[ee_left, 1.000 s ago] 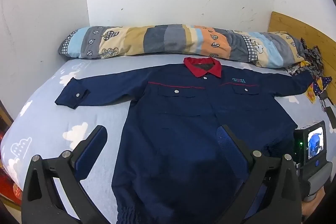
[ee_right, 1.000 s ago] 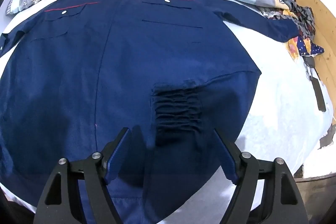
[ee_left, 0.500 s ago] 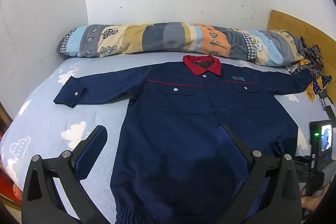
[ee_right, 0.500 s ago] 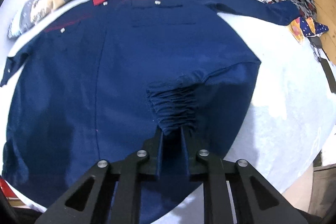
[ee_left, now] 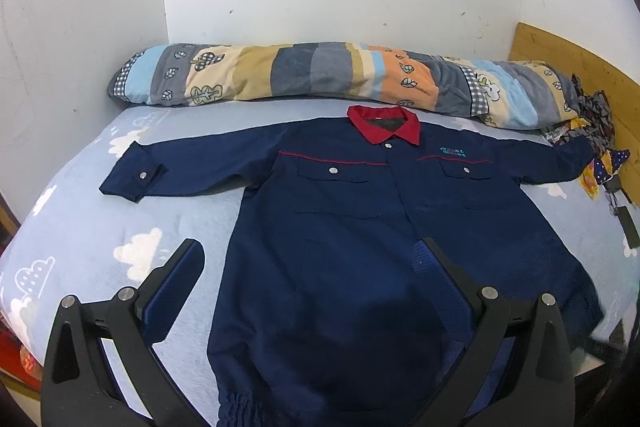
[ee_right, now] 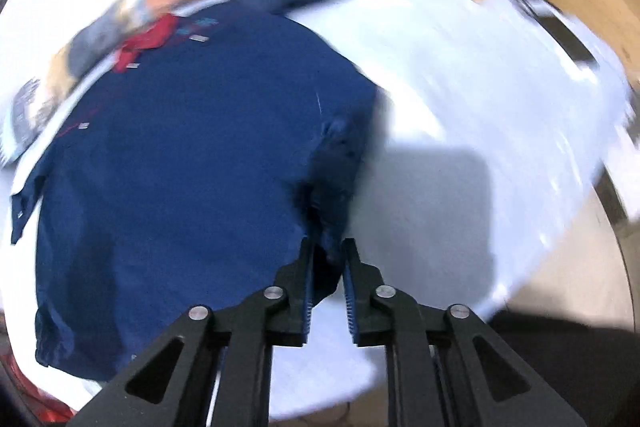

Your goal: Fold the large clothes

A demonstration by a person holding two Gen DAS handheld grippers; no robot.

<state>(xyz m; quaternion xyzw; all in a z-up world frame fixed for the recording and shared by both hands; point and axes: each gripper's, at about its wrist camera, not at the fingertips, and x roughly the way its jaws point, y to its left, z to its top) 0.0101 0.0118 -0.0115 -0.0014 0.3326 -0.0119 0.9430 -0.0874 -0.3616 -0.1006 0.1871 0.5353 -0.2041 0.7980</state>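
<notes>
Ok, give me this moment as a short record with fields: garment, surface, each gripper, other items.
garment: navy jacket with red collar, front up, sleeves spread
surface: bed sheet with cloud print
left gripper: open, above the jacket's hem area, nothing between its fingers
right gripper: jaws opening, jacket's hem corner between them
other items: rolled patchwork quilt along the wall

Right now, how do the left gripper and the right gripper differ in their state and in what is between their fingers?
The left gripper has its jaws wide apart, while the right gripper has them close together, though they are opening. The left gripper holds nothing and hovers above the navy jacket; the right gripper has the jacket's hem pinched between its pads. Both have black frames and blue pads.
</notes>
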